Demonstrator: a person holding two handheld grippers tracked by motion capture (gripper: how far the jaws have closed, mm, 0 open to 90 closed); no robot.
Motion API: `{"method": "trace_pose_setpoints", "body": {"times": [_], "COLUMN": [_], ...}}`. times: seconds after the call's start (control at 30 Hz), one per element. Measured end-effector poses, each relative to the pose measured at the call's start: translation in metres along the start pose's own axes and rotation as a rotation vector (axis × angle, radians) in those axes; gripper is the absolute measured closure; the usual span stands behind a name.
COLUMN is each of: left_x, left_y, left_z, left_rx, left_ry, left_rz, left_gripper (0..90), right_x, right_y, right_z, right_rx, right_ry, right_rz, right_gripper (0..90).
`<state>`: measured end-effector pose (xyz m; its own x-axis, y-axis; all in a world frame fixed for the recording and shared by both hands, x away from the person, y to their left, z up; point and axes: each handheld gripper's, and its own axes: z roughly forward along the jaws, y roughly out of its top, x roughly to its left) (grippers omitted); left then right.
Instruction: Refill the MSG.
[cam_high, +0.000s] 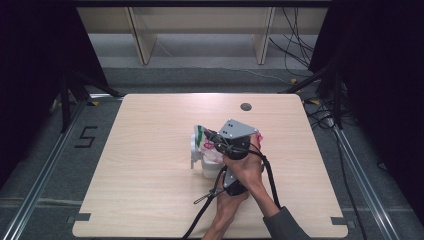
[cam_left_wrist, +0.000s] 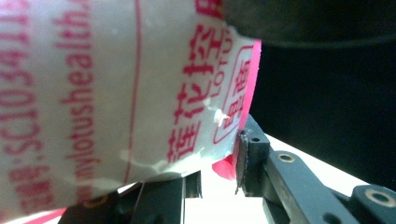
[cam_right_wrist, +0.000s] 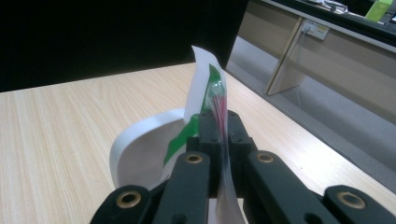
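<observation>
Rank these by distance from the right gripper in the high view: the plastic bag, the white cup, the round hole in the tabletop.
1. The plastic bag: pinched in the right gripper, whose jaws are shut on it.
2. The white cup: just left of the gripper, under the bag.
3. The round hole: well beyond, near the table's far edge.

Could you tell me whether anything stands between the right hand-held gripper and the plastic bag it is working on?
Nothing visible does. The right hand-held gripper is already shut on the edge of the bag, just above the white container, with no gap. The left hand-held gripper has the same bag against its jaws.
</observation>
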<state>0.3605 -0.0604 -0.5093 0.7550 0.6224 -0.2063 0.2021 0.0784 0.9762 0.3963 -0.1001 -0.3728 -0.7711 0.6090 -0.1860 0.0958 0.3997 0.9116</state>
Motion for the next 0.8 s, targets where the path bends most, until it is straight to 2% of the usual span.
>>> {"method": "trace_pose_setpoints", "body": {"times": [0.07, 0.1, 0.13, 0.17, 0.23, 0.3, 0.33, 0.43, 0.5, 0.53, 0.57, 0.63, 0.67, 0.7, 0.8], "left_x": [-0.0007, -0.0011, -0.0010, -0.0009, -0.0007, -0.0007, -0.0006, 0.0001, 0.0000, -0.0002, -0.0012, -0.0005, 0.0003, 0.0005, -0.0006], "left_y": [0.0013, 0.0017, 0.0018, 0.0011, 0.0001, 0.0008, 0.0014, -0.0001, 0.0012, 0.0005, 0.0009, 0.0004, -0.0003, -0.0004, 0.0005], "left_z": [-0.0012, -0.0010, -0.0012, -0.0006, 0.0002, 0.0002, -0.0005, -0.0007, -0.0030, -0.0002, 0.0006, 0.0006, 0.0006, 0.0005, 0.0000], "left_rx": [0.001, -0.004, -0.001, -0.006, -0.002, 0.000, 0.006, 0.007, 0.043, 0.000, -0.009, 0.005, 0.009, 0.007, 0.005], "left_ry": [0.003, 0.007, 0.005, 0.010, 0.013, 0.002, 0.000, 0.011, 0.035, 0.019, 0.014, 0.008, 0.005, 0.004, 0.012], "left_rz": [0.006, 0.007, 0.005, 0.002, -0.003, 0.003, 0.008, 0.005, 0.015, 0.001, -0.007, 0.002, 0.005, 0.003, -0.001], "left_gripper": [74.4, 74.4, 74.4, 74.4, 74.3, 74.4, 74.4, 74.2, 74.3, 74.4, 74.3, 74.3, 74.2, 74.3, 74.3], "right_x": [-0.0019, -0.0004, 0.0001, 0.0016, -0.0007, -0.0009, -0.0018, -0.0006, -0.0006, -0.0007, -0.0018, -0.0024, -0.0039, -0.0021, -0.0018], "right_y": [0.0006, 0.0016, 0.0021, 0.0016, 0.0002, 0.0002, 0.0011, 0.0002, -0.0004, 0.0000, 0.0006, 0.0004, 0.0003, -0.0010, 0.0000], "right_z": [-0.0007, -0.0015, -0.0019, -0.0015, 0.0007, -0.0011, -0.0014, 0.0007, 0.0015, 0.0005, -0.0005, -0.0008, -0.0003, 0.0009, -0.0006], "right_rx": [-0.006, -0.013, -0.008, -0.003, 0.001, 0.007, -0.011, 0.004, 0.002, -0.002, -0.008, -0.009, -0.003, -0.001, -0.006], "right_ry": [0.001, 0.007, 0.013, 0.002, 0.013, 0.012, 0.011, 0.010, 0.012, 0.011, 0.017, 0.012, 0.014, 0.011, 0.013], "right_rz": [-0.027, -0.014, -0.023, -0.009, -0.027, 0.007, -0.013, -0.022, -0.021, -0.013, -0.016, -0.016, -0.036, -0.010, -0.004], "right_gripper": [89.3, 89.3, 89.3, 89.3, 89.3, 89.3, 89.3, 89.3, 89.4, 89.4, 89.4, 89.4, 89.4, 89.5, 89.5]}}
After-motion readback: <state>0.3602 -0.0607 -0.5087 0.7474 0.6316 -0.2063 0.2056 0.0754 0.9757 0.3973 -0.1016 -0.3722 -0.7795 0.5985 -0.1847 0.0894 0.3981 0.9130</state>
